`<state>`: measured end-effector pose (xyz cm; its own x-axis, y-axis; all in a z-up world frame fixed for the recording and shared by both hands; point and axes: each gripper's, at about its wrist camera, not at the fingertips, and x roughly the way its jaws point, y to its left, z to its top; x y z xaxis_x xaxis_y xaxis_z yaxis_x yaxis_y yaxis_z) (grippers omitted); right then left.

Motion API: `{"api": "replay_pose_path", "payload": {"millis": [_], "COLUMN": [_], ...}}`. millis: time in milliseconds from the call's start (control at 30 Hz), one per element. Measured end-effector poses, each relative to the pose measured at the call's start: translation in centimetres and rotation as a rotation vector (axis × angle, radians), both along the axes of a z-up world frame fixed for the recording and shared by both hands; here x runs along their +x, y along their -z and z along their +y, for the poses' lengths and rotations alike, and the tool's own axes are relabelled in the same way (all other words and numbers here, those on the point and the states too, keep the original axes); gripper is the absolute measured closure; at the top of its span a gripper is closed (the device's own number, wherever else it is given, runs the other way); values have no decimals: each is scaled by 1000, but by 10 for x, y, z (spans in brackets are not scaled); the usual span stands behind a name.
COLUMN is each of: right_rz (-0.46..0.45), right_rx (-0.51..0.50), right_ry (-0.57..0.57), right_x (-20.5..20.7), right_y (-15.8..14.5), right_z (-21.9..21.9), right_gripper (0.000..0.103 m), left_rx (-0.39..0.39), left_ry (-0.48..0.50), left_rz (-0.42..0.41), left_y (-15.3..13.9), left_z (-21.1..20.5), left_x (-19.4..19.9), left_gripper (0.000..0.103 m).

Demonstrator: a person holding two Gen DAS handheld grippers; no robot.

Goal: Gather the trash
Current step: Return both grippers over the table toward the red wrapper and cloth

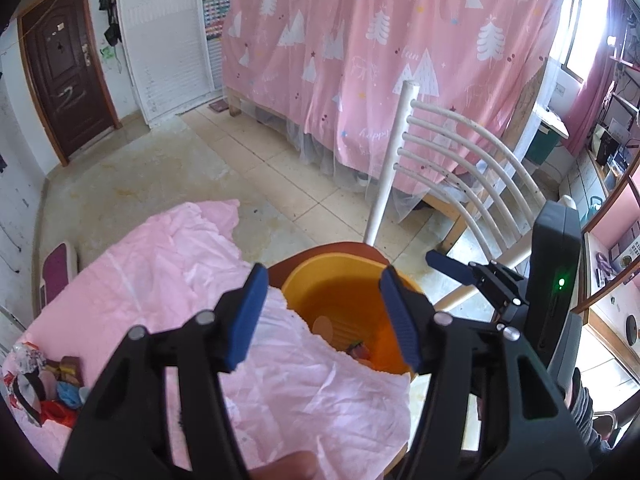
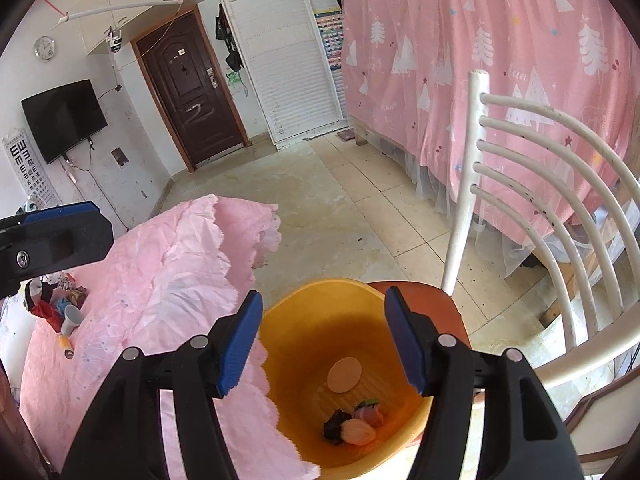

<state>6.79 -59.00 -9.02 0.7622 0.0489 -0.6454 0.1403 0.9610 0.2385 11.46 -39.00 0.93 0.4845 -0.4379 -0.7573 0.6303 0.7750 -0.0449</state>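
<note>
An orange bin (image 2: 320, 320) stands on a chair seat beside the table; it also shows in the left wrist view (image 1: 320, 276). A few scraps of trash (image 2: 356, 424) lie at its bottom. My right gripper (image 2: 324, 340) is open and empty, held right above the bin. My left gripper (image 1: 320, 316) is open and empty, above the table edge next to the bin. More trash (image 1: 44, 384) lies in a heap on the pink tablecloth (image 1: 152, 264) at the left; it shows in the right wrist view (image 2: 52, 304) with a small white cup (image 2: 72, 318).
A white chair back (image 2: 540, 208) rises right of the bin. A bed with a pink curtain (image 2: 500, 60) stands behind. Tiled floor (image 2: 320, 200) leads to a brown door (image 2: 192, 88). Shelves (image 1: 612, 208) are at the far right.
</note>
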Motion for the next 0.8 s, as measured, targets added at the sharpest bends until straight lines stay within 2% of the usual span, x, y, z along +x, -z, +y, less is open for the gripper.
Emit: {"api": "replay_pose_path", "payload": {"millis": [133, 200, 533, 800], "right_rz": [-7, -8, -26, -32], "right_rx": [-20, -33, -98, -139], "right_ry": [-36, -57, -182, -286], "right_x": [6, 10, 29, 40], "right_y": [-13, -19, -47, -60], "right_z": [26, 40, 135, 207], "right_gripper": [50, 50, 49, 48], "left_rx": [-29, -48, -121, -176], "left_ry": [-21, -42, -134, -253], "left_rz": [-24, -37, -81, -115], "left_y": [-13, -21, -45, -56], "left_z": [24, 42, 122, 198], "left_x": [-3, -3, -4, -4], "left_gripper": [46, 42, 42, 36]}}
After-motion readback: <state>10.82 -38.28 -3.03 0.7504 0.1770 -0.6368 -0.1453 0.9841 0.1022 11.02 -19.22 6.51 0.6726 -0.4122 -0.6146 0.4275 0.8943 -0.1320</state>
